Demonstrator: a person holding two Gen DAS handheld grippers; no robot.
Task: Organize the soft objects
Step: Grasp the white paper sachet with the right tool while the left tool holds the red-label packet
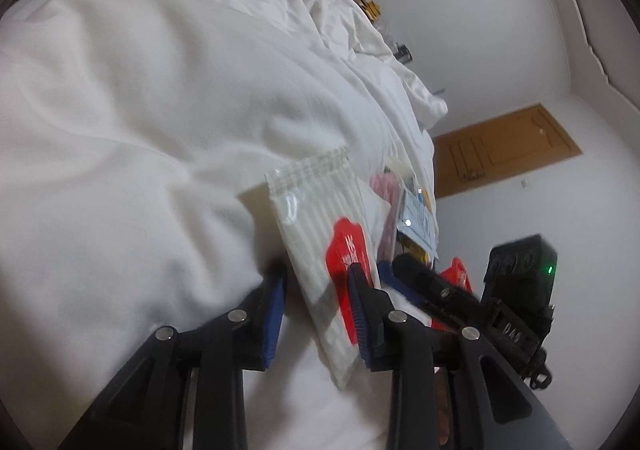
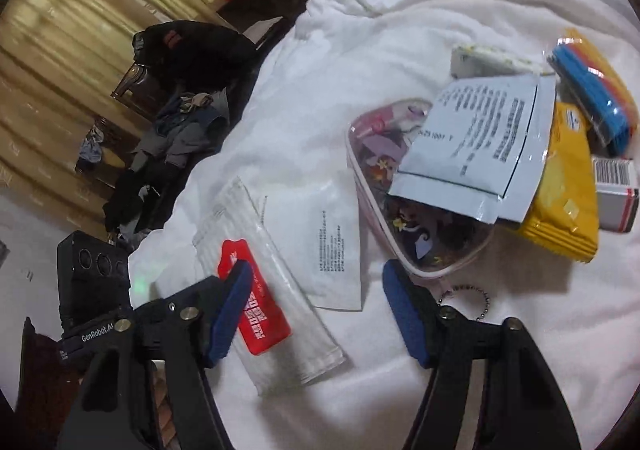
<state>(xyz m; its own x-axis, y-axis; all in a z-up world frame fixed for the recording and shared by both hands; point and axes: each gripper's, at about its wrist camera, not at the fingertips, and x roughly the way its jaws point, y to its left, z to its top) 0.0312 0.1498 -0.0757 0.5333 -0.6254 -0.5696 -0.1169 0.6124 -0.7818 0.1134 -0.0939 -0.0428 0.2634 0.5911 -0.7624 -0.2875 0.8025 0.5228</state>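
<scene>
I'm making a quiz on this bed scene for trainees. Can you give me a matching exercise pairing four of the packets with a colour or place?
Things:
1. striped white packet
2. clear pouch
3. grey printed bag
4. yellow packet

Descriptions:
A. lies across the top of the clear pouch
B. carries a red label
C. partly under the grey printed bag, next to a barcoded box
D. pink-edged, with a ball chain

Pairs: 1-B, 2-D, 3-A, 4-C
</scene>
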